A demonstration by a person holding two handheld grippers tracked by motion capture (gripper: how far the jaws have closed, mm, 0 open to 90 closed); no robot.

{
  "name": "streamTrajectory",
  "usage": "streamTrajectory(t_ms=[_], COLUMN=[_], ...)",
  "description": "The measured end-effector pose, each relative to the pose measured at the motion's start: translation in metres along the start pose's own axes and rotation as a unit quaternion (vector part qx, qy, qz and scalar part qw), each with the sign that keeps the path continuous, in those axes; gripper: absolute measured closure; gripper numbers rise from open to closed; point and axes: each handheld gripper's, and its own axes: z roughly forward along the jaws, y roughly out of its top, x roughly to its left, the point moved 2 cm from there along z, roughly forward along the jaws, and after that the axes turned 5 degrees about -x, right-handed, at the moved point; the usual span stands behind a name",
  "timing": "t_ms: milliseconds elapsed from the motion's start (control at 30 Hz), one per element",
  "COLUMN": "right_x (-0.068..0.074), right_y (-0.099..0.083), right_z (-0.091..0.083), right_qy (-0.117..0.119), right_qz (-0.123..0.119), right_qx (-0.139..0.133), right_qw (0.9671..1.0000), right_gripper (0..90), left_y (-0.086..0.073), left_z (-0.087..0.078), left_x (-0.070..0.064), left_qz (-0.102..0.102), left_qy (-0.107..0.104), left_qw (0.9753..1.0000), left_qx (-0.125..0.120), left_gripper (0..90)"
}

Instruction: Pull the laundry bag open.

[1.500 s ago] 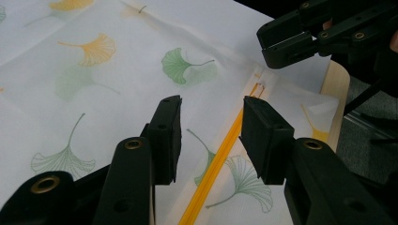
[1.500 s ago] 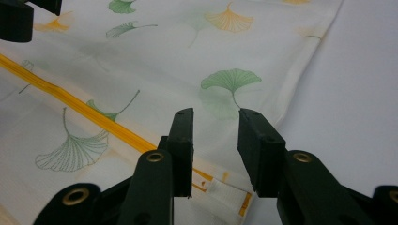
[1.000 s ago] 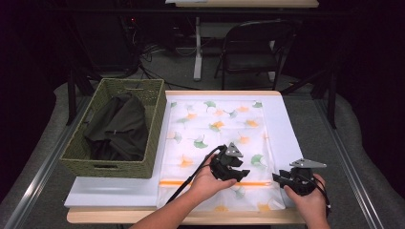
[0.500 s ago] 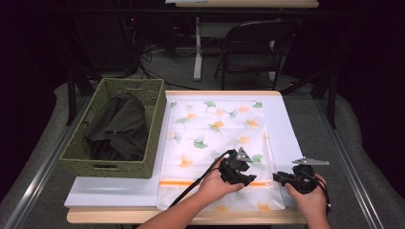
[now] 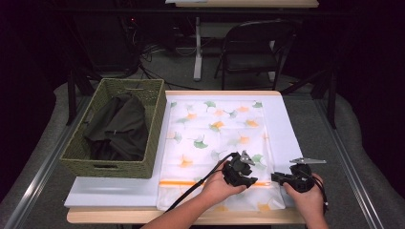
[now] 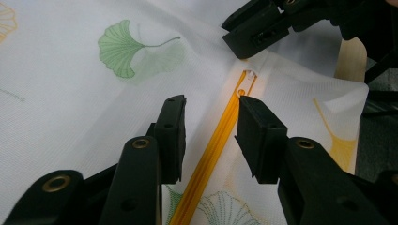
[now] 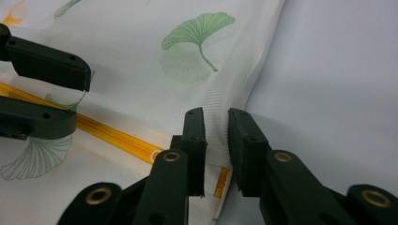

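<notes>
We're at the zipper step, we reckon: the mesh laundry bag (image 5: 219,143) lies flat mid-table, right of the wicker basket (image 5: 114,129), w/ its orange zipper (image 6: 213,150) along the near edge. Left gripper (image 6: 209,136) straddles the zipper, jaws partly open, nothing held. Right gripper (image 7: 216,150) brackets the bag's right hem, narrow gap, not clamped. Next: pinch the zipper pull (image 6: 250,75), hem held. Pull is tiny, hard to make out; basket contents just dark cloth.
</notes>
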Motion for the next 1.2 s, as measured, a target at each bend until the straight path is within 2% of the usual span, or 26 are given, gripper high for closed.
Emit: streamTrajectory(t_ms=[67,133,200,500,633,767,900,1033,1200], right_x=[0.000,0.001,0.001,0.006,0.009,0.011,0.013,0.014,0.017], right_y=[0.001,0.001,0.002,0.008,0.011,0.013,0.015,0.017,0.018], right_z=[0.000,0.000,-0.001,-0.010,-0.014,-0.016,-0.018,-0.021,-0.023], right_qy=[-0.003,-0.004,-0.005,0.014,0.019,0.025,0.034,0.043,0.058], right_qz=[-0.004,-0.006,-0.007,-0.022,-0.030,-0.027,-0.025,-0.026,-0.021], right_qx=[0.000,0.003,0.001,-0.022,-0.032,-0.040,-0.049,-0.054,-0.066], right_qw=[1.0000,1.0000,1.0000,0.9994,0.9989,0.9985,0.9979,0.9973,0.9959], right_gripper=[82.3,85.6,88.4,90.0,90.0,90.0,90.0,90.0,90.0], left_y=[-0.001,-0.001,-0.002,-0.002,-0.002,0.000,0.000,0.000,-0.001], left_z=[0.002,0.003,0.004,0.004,0.004,0.004,0.007,0.011,0.019], left_x=[-0.001,-0.001,-0.002,-0.007,-0.008,-0.010,-0.012,-0.013,-0.011], left_qz=[-0.001,0.001,-0.001,0.018,0.013,0.010,0.002,0.002,-0.008], left_qy=[-0.010,-0.007,-0.015,-0.022,-0.026,-0.030,-0.046,-0.051,-0.056], left_qw=[0.9999,1.0000,0.9999,0.9996,0.9996,0.9994,0.9988,0.9986,0.9984], left_qx=[0.002,0.007,0.005,-0.003,-0.008,-0.016,-0.014,-0.009,-0.005], left_gripper=[65.7,66.6,67.0,67.8,68.1,67.2,71.6,76.3,82.3])
